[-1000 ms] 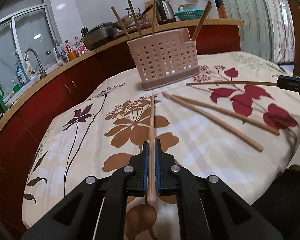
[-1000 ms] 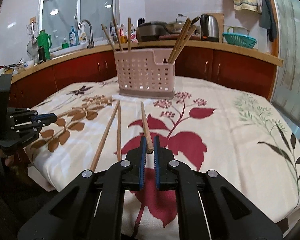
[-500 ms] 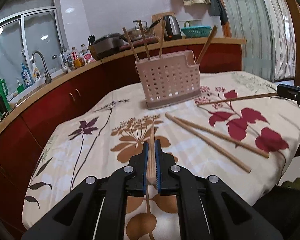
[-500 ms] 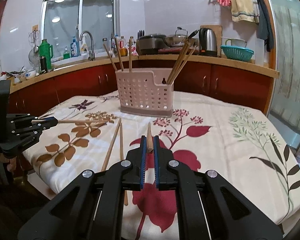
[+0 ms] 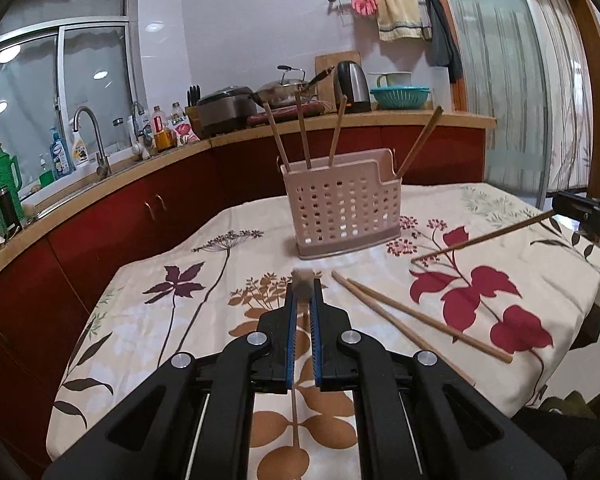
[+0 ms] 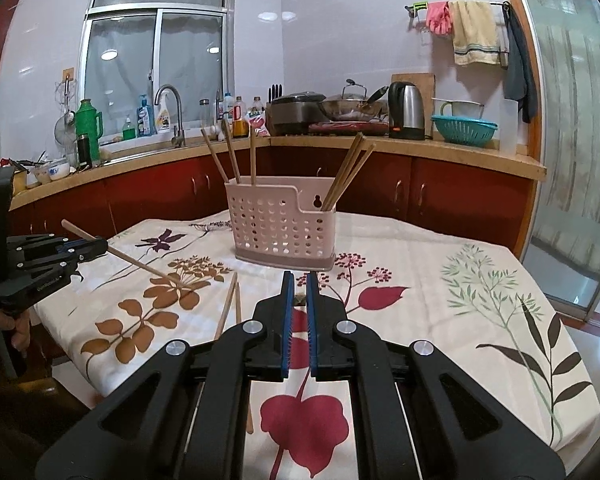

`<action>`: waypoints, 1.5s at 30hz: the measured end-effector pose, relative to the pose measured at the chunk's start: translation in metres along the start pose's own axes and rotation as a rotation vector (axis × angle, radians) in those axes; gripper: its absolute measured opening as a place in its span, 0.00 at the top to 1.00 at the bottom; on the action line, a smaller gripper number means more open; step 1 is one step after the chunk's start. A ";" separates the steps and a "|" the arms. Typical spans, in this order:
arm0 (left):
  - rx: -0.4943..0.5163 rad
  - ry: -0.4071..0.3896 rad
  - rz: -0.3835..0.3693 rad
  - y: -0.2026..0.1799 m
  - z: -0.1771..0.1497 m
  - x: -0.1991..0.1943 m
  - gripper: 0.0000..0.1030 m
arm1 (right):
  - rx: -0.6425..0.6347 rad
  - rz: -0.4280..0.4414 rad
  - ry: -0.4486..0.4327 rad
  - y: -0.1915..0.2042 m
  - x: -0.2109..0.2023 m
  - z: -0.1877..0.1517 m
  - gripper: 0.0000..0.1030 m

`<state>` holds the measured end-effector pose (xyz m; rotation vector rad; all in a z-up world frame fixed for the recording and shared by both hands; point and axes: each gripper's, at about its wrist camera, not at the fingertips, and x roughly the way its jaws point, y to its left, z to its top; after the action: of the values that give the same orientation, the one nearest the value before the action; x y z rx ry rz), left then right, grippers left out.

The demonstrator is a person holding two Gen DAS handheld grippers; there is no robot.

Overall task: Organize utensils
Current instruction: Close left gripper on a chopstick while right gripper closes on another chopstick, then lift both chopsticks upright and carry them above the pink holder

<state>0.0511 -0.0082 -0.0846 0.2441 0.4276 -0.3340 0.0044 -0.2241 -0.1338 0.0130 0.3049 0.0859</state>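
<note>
A pink perforated utensil basket (image 5: 346,208) stands on the floral tablecloth with several wooden chopsticks upright in it; it also shows in the right wrist view (image 6: 284,224). My left gripper (image 5: 303,292) is shut on a chopstick (image 5: 302,280), seen end-on and lifted off the cloth; the right wrist view shows that chopstick (image 6: 132,262) slanting down toward the table. My right gripper (image 6: 296,286) is shut on another chopstick, which shows in the left wrist view (image 5: 484,236) lifted and tilted. Two more chopsticks (image 5: 412,318) lie on the cloth between the grippers.
The table (image 6: 440,280) is covered with a flowered cloth and drops off at its near and right edges. A red cabinet counter (image 6: 420,148) with sink, bottles, kettle and pots runs behind. A glass door (image 6: 572,120) is at right.
Both grippers have risen and tilted up, each lifting its chopstick off the cloth. The two loose chopsticks have not moved.
</note>
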 end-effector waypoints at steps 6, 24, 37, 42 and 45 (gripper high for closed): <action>-0.032 -0.001 -0.004 0.008 0.007 0.000 0.93 | 0.001 0.009 -0.021 0.000 -0.001 0.014 0.94; -0.073 -0.015 0.023 0.031 0.033 0.014 0.93 | -0.016 0.035 -0.109 -0.001 0.043 0.069 0.94; -0.104 -0.028 0.005 0.038 0.046 0.027 0.93 | -0.019 0.024 -0.086 0.002 0.078 0.075 0.94; -0.101 -0.068 -0.006 0.038 0.063 0.024 0.93 | -0.015 0.029 -0.107 0.003 0.073 0.086 0.94; -0.091 -0.106 -0.010 0.037 0.079 0.019 0.93 | -0.007 0.036 -0.128 0.001 0.067 0.097 0.94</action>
<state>0.1095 -0.0031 -0.0177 0.1345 0.3390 -0.3346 0.0968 -0.2175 -0.0611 0.0172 0.1760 0.1218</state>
